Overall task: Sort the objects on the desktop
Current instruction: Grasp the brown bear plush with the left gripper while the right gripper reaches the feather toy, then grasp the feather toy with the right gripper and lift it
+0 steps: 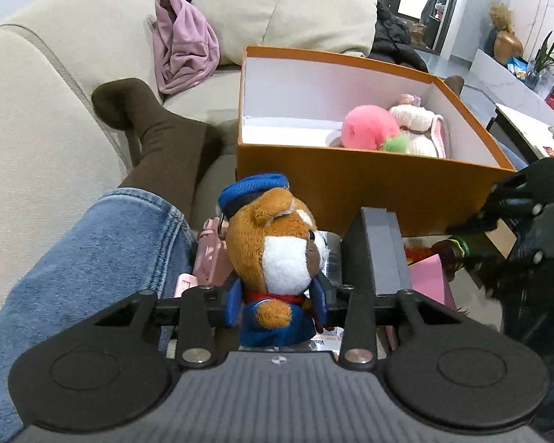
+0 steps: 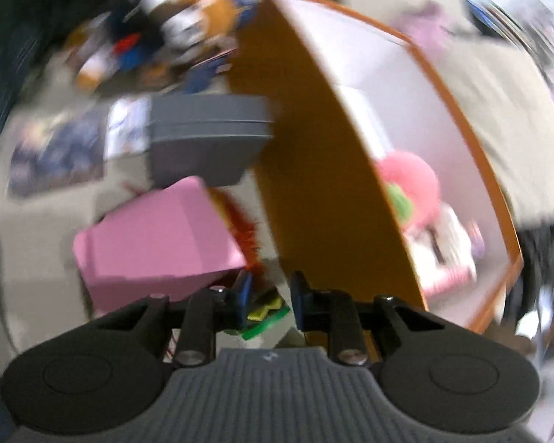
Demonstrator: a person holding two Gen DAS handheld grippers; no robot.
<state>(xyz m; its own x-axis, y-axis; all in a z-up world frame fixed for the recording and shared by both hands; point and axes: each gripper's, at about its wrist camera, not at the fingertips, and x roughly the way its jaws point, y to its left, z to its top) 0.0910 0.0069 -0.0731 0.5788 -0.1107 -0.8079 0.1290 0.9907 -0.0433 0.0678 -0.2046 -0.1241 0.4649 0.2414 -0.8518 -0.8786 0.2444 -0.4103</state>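
Observation:
My left gripper (image 1: 277, 304) is shut on a brown plush animal (image 1: 277, 251) with a blue cap and blue coat, held upright in front of the orange box (image 1: 351, 192). The box holds a pink plush (image 1: 369, 127) and a white knitted toy (image 1: 421, 125). The right wrist view is blurred by motion. My right gripper (image 2: 269, 295) is open and empty, low beside the orange box's wall (image 2: 314, 170), over a green and yellow piece (image 2: 266, 313). The other gripper with the plush (image 2: 199, 14) shows at the top.
A grey case (image 1: 384, 247) (image 2: 207, 136) and a pink box (image 1: 428, 277) (image 2: 155, 243) lie by the orange box. My leg in jeans (image 1: 85, 277) is on the left. A beige sofa (image 1: 37, 129) with a purple cloth (image 1: 183, 44) lies behind.

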